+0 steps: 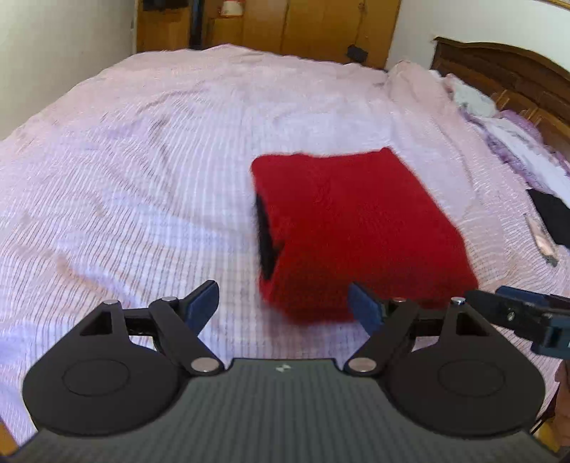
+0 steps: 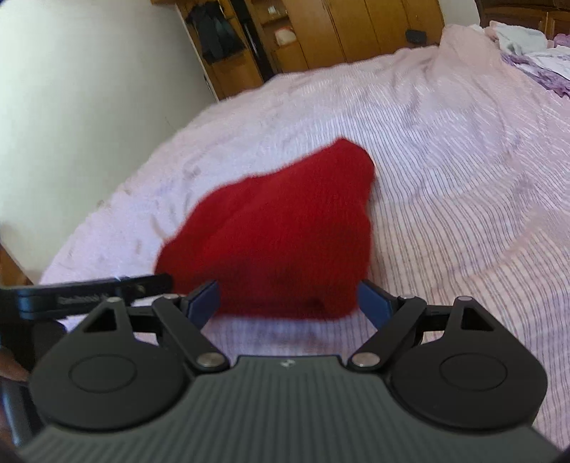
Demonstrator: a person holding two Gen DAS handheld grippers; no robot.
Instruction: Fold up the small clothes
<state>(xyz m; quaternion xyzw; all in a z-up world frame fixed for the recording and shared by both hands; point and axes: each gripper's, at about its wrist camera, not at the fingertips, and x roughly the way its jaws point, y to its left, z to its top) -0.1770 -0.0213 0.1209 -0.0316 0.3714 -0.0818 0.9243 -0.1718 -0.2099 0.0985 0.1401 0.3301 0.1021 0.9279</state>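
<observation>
A red knitted garment (image 1: pixel 359 228) lies folded into a thick rectangle on the pink striped bedspread (image 1: pixel 142 160), with a dark lining showing at its left edge. My left gripper (image 1: pixel 285 308) is open just in front of the garment's near left corner, nothing between its blue pads. In the right wrist view the same red garment (image 2: pixel 281 235) lies just beyond my right gripper (image 2: pixel 288 302), whose jaws stand open in front of its near edge without pressing it. The right gripper's finger (image 1: pixel 523 317) shows at the right edge of the left wrist view.
A heap of purple and white clothes (image 1: pixel 506 131) lies along the dark wooden headboard (image 1: pixel 506 67) at the right. A black cloth (image 1: pixel 552 217) and a thin strip lie by the bed's right side. Wooden wardrobes (image 2: pixel 356 32) stand behind the bed. A white wall (image 2: pixel 89 89) is left.
</observation>
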